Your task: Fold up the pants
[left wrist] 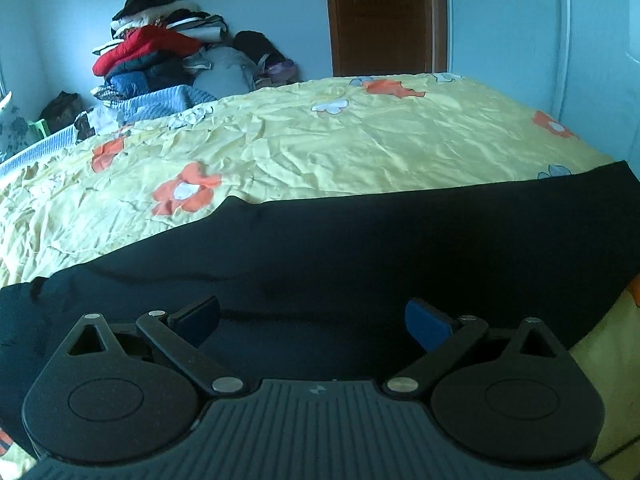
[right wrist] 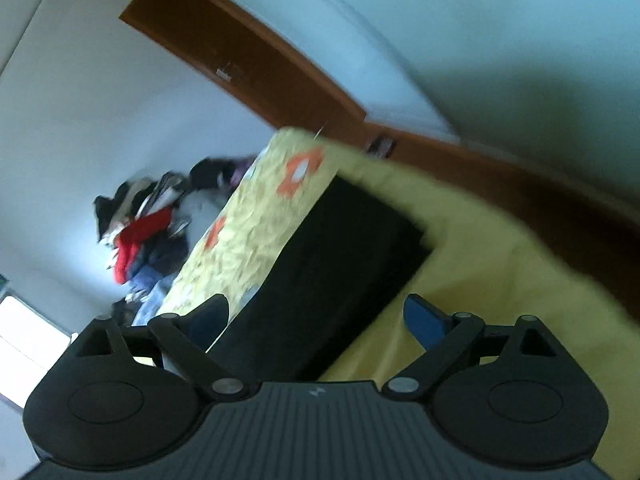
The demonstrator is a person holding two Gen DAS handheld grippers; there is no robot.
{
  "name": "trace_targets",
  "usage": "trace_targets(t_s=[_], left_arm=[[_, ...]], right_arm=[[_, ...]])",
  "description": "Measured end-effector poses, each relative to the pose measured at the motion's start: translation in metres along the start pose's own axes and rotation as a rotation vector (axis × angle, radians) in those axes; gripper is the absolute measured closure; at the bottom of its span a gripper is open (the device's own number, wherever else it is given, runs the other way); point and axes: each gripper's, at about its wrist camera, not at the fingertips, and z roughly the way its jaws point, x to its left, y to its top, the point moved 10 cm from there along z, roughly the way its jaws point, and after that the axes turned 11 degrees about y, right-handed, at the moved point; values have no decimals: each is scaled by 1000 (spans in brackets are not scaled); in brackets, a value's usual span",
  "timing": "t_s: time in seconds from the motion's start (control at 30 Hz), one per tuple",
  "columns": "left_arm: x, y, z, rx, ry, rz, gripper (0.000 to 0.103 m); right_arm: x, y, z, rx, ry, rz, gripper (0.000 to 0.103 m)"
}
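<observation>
Black pants lie flat on yellow flowered bed, spread as long dark band along near edge; straight square end visible, fabric smooth, few creases.

Left wrist view: level, low and close over the bed, facing across it toward the door. Right wrist view: rolled hard, blurred, higher above the bed. Both share the clothes pile beyond the bed.

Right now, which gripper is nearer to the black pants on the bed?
Probably left. The left gripper sits open, low over the pants. The right gripper, also open, looks tilted and farther back over one end of them, though its view is blurred.
</observation>
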Motion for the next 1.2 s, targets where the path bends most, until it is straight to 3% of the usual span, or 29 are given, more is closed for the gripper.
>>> trace_targets(t_s=[0.1,0.23,0.3,0.33,0.37,0.4,0.53,0.67,0.8,0.93,1.07,1.2], left_arm=[[8,0,0,7,10,-28,2],[18,0,3,46,-5,-95,2],[21,-1,4,58,-13,-113,2],[22,-1,3,58,-11,-117,2],[24,-2,3,56,-6,-121,2],[27,-2,3,53,3,-126,2],[41,-2,6,60,35,-173,2],[58,-4,7,62,67,-238,2],[81,-13,9,77,121,-283,2],[103,-23,7,91,165,-320,2],[119,-30,5,100,193,-332,2],[130,-36,3,105,206,-337,2]], right_arm=[[-3,6,16,-44,-35,-27,9],[-12,29,26,-192,-84,-23,9],[-16,31,35,-209,-108,-26,20],[-20,30,36,-199,-117,-18,47],[-27,27,39,-182,-128,7,84],[-32,27,41,-176,-129,30,94],[-25,25,31,-200,-103,9,95],[28,19,37,-204,65,-21,96],[110,-15,74,-77,251,-133,96],[175,-82,118,108,375,-236,95],[208,-172,166,318,406,-347,95],[206,-250,198,507,368,-408,95]])
